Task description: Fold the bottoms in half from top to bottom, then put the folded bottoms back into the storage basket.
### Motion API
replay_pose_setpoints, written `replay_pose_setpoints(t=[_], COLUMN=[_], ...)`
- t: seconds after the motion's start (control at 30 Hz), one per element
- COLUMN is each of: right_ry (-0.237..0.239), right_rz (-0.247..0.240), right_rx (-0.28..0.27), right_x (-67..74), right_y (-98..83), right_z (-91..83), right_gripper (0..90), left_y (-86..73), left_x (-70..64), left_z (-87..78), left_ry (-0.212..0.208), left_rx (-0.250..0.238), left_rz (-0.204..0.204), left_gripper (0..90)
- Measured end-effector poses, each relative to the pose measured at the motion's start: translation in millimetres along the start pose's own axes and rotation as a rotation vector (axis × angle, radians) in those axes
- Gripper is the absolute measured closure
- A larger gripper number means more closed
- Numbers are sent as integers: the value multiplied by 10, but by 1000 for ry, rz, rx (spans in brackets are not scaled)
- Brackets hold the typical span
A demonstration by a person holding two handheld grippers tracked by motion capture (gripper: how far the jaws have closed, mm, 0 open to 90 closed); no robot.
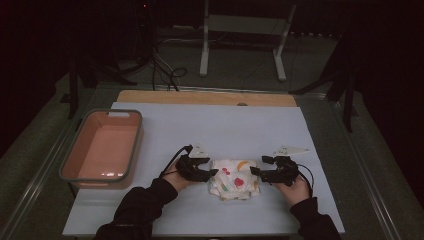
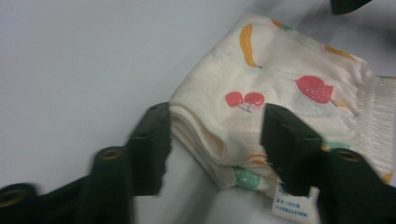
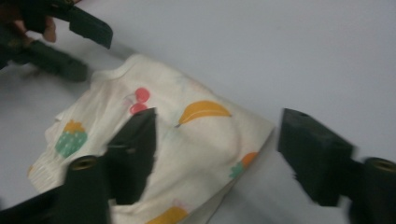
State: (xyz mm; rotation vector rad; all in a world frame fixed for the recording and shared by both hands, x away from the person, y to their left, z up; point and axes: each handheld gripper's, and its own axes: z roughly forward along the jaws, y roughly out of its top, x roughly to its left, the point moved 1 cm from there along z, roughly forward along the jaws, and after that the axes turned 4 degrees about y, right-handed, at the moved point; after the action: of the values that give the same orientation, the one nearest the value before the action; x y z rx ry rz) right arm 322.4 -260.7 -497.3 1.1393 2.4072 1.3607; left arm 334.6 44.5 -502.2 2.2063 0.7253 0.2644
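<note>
- Two hand-held grippers flank one folded cloth [image 1: 234,178], a cream fabric printed with fruit, lying near the front edge of the pale tabletop [image 1: 210,125], well apart from the pink basin [image 1: 102,146] at the left.
- Handling, as a judgement: the cloth looks light, soft and limp. The folded stack would sag or fall open if lifted by a single layer, and it is neither fragile nor slippery.
- Where to take hold: the thick folded edge [image 2: 201,140] that faces the left gripper offers all the layers at once. The ribbed hem [image 2: 380,100] and the corner by the white label [image 2: 292,205] are thinner and would likely let the stack unfold.
- Left gripper [image 1: 207,173]: jaws released, standing astride the folded corner without pressing it. The cloth lies between them, not pinched.
- Right gripper [image 1: 256,171]: jaws spread wide and holding nothing, one over the printed top of the cloth, the other out over bare tabletop past its edge.
- Pose: both forearms in dark sleeves come in from the near side, and the hands point the grippers inward toward each other, low over the tabletop, at opposite ends of the cloth.
</note>
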Motion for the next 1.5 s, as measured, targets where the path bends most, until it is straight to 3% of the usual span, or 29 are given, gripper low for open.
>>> replay_pose_setpoints(t=[0.13,0.17,0.23,0.3,0.57,0.9,1.1,1.3,1.5], right_ry=[-7,-7,0,-21,-16,-19,-47,-43,-37], right_rz=[-10,-20,-23,-41,-27,-48,-54,-46,-45], right_rx=[-9,-5,-10,8,-16,-19,-14,-16,-18], right_x=[4,5,3,6,-29,-68,-96,-123,-117], right_y=[-5,-8,-10,-10,-26,-1,14,13,20], right_z=[-20,-22,-36,-37,-52,-35,-21,-10,-14], right_gripper=[158,138,138,134,135,152,162,165,164], left_y=[16,14,18,20,33,80,105,111,132], left_x=[-5,-1,11,25,99,150,190,215,230], left_z=[1,-2,-4,-4,-20,2,60,93,99], left_ry=[3,-15,-15,-21,-13,12,23,30,28], left_rx=[12,10,9,7,-6,-8,-1,11,-12], left_rz=[-8,-5,-13,-22,-48,-71,-100,-108,-105], left_gripper=[207,166,75,22,8,8,8,8,8])
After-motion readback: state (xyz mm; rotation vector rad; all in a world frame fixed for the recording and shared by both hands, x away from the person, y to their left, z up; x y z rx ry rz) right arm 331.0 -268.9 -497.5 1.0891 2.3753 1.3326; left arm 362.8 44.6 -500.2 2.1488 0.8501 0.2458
